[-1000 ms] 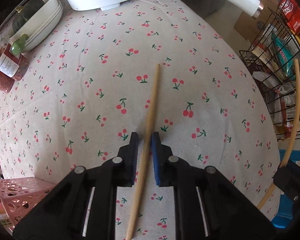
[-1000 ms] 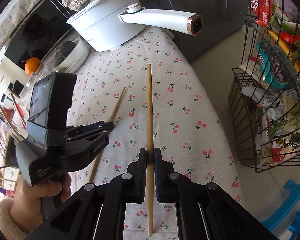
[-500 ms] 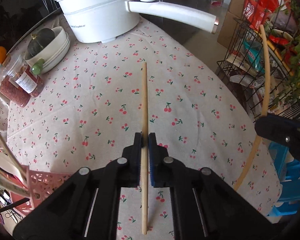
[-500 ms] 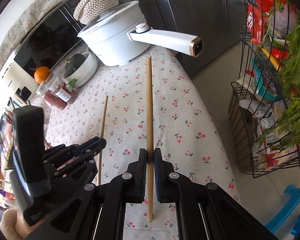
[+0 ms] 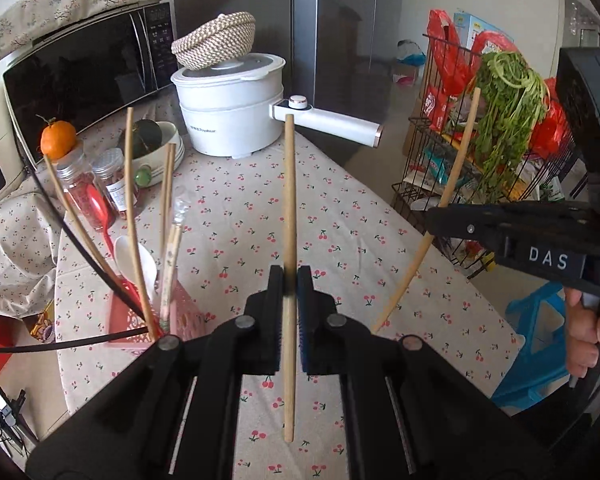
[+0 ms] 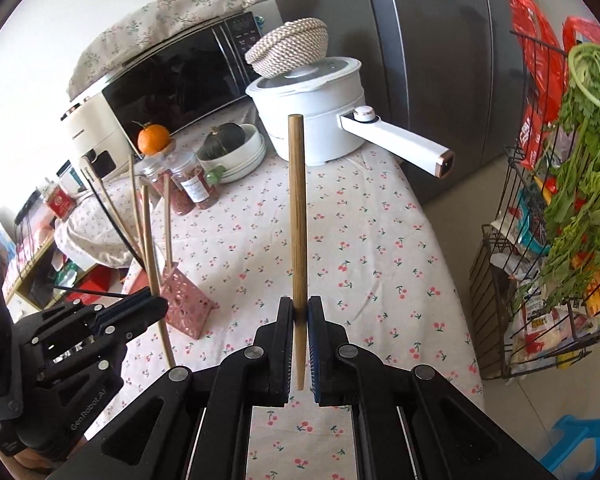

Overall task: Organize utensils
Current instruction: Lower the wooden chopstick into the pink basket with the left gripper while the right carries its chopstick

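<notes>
Chopsticks are pinched in both your grippers above the cherry-print tablecloth (image 5: 236, 200): left gripper (image 5: 290, 280) clamps one chopstick (image 5: 289, 200), right gripper (image 6: 299, 312) clamps another chopstick (image 6: 298, 220), near the pink holder (image 5: 120, 316).

A wooden chopstick (image 6: 298, 240) is clamped upright at frame centre by the right gripper (image 6: 299, 320); another is gripped at lower left by the left gripper (image 6: 156, 304).

The middle of the tabletop (image 5: 340, 216) lies bare. The pink holder (image 5: 140, 320) of upright sticks blocks the left, the white pot (image 5: 228, 120) the far end, the wire rack (image 5: 460, 168) the right.
</notes>
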The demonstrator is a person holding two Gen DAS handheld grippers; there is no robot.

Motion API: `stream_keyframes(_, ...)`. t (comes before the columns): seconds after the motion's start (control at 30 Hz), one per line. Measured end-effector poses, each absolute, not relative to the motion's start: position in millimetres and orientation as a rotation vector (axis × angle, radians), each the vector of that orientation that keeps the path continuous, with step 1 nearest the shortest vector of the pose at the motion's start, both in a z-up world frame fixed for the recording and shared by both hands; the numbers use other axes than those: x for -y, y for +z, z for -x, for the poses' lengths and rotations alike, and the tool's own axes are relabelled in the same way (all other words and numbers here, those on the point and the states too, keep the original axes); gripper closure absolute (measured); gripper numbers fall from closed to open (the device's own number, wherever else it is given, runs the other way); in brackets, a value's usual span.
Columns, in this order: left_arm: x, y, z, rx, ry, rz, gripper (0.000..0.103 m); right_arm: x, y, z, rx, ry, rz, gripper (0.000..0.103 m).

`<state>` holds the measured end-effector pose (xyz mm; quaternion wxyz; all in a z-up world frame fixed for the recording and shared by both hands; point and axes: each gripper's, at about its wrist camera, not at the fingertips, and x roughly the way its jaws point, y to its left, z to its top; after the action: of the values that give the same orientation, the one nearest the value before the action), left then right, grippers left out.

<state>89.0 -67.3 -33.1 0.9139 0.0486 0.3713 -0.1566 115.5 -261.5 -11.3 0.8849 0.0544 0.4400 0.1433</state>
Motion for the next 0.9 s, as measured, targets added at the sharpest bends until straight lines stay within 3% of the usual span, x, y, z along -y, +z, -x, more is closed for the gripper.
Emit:
stream_keyframes(0.37, -23, 18, -55, -0.458, -0.218, 0.074, 0.095, 195, 14, -86, -0.813, 0.411, -0.015, 0.096)
stream_keyframes(0.7, -39, -2, -79, -0.238, -0.073, 0.092, 0.095, 156, 5, -89, -0.826, 0.453, 0.009, 0.096)
stream_keyframes(0.9, -39, -28, -99, -0.209, 0.008, 0.035, 0.095, 152, 2, -89, -0.817, 0.450, 0.013, 0.096)
